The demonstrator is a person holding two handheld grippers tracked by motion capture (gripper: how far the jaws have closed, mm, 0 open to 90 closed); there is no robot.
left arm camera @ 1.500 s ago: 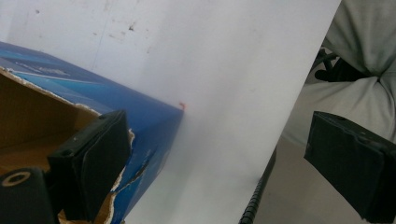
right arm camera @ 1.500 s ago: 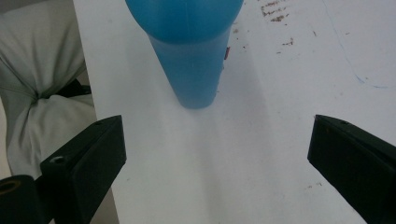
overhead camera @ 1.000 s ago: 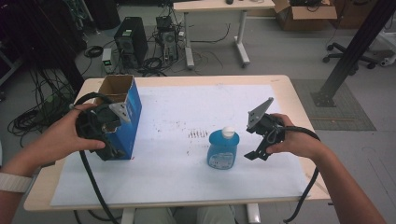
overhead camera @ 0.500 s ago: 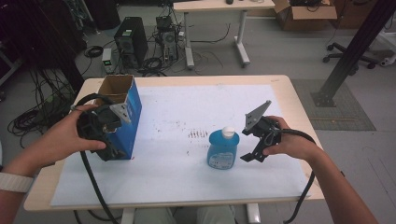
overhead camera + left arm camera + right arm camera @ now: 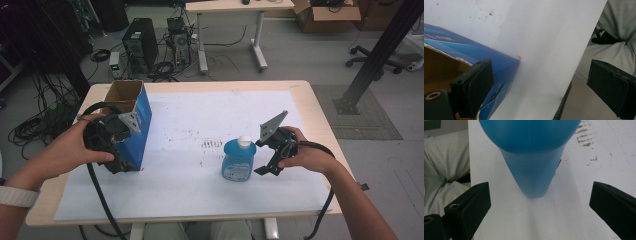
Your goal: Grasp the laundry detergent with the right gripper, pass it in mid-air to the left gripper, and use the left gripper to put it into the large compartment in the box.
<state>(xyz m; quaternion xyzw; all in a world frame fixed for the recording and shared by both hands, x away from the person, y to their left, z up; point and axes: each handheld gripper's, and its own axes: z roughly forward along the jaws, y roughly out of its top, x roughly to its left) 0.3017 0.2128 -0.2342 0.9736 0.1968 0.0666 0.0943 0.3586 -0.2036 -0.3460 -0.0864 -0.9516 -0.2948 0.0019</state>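
Jaws apart, blue bottle [image 5: 531, 157], label unreadable

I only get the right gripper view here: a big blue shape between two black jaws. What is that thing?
Observer: A blue bottle with a white cap, standing upright on the white sheet, seen from the high view.
Operator: Are the jaws squeezing it?
Observer: No. The right gripper is open, its jaws wide apart, and the bottle stands just ahead of them, untouched.
Operator: What is the other hand doing?
Observer: The left gripper is at a tall blue cardboard box with an open top, at the table's left.
Operator: Holding it?
Observer: Not clamped. In the left gripper view one jaw lies against the box's torn edge, the other far off it.
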